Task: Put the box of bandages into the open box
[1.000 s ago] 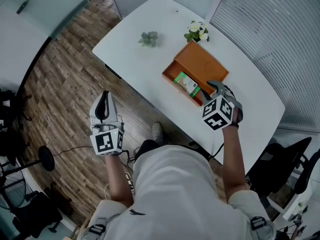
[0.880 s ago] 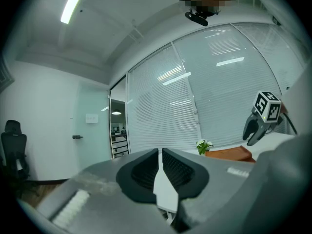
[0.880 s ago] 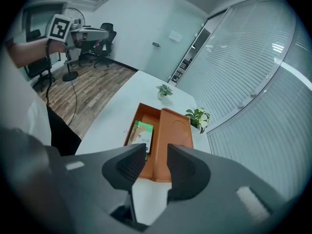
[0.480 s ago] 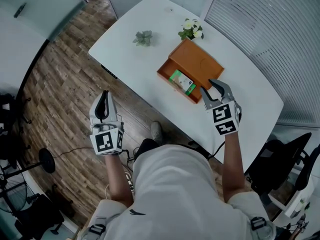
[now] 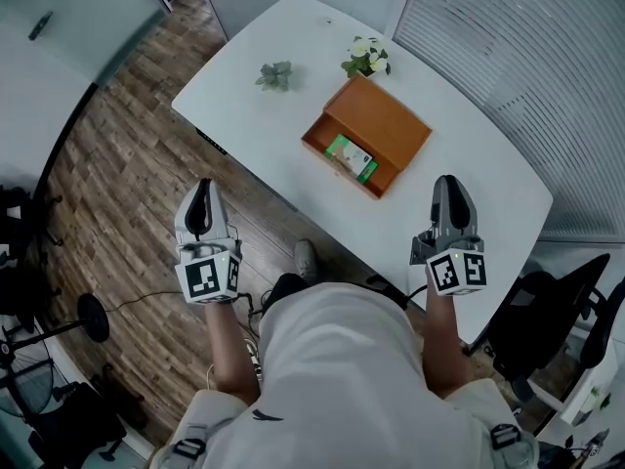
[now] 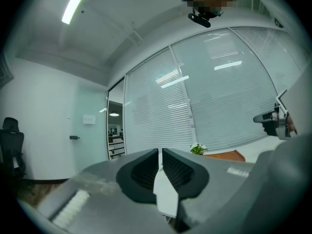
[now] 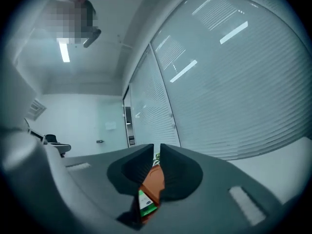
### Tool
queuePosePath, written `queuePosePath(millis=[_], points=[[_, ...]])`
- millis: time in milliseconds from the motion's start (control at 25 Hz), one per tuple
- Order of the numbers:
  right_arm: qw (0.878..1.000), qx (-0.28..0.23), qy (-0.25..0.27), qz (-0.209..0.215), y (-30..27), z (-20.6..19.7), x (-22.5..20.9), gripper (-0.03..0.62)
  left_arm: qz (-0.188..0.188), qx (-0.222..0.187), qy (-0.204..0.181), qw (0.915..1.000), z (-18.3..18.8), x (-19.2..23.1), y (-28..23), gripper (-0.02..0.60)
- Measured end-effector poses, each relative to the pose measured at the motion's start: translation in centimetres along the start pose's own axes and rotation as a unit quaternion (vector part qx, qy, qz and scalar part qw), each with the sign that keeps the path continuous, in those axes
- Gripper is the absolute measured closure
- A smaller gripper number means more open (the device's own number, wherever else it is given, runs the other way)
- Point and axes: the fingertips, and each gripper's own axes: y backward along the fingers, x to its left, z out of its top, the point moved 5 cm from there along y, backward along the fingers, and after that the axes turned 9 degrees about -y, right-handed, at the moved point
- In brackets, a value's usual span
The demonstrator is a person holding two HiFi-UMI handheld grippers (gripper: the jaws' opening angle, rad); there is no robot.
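The green and white box of bandages [image 5: 351, 157] lies inside the open orange box [image 5: 386, 125] on the white table. My right gripper [image 5: 447, 182] hovers over the table's near right part, well apart from the orange box. Its jaws are closing and stand almost together with nothing between them. In the right gripper view, past the gripper [image 7: 156, 147], the orange box [image 7: 156, 182] and the bandage box [image 7: 145, 203] show through the narrow gap. My left gripper [image 5: 202, 186] is shut and empty, off the table over the wooden floor, and points at the blinds [image 6: 160, 152].
A small green plant [image 5: 274, 75] and a pot of white flowers [image 5: 365, 59] stand on the table [image 5: 293, 27] beyond the orange box. Window blinds run along the far right. A black office chair [image 5: 547, 325] stands at the lower right, and cables lie on the floor at the left.
My right gripper has drawn back from the orange box toward the table's near right edge, and its wide jaws have come together. The left gripper has stayed put.
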Motion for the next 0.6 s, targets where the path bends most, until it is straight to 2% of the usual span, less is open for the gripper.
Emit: queuePosePath(millis=[160,600], points=[[0.999,-0.007,0.037,0.008,0.8,0.3,0.5,0.566,-0.004,-0.005,0.004,1.0000,0.2,-0.6,0.1,0.550],[0.998,0.004,0.051,0.033,1.0,0.9,1.2,0.592,-0.003,-0.007,0.007,0.9999,0.7,-1.8,0.7,0.550]])
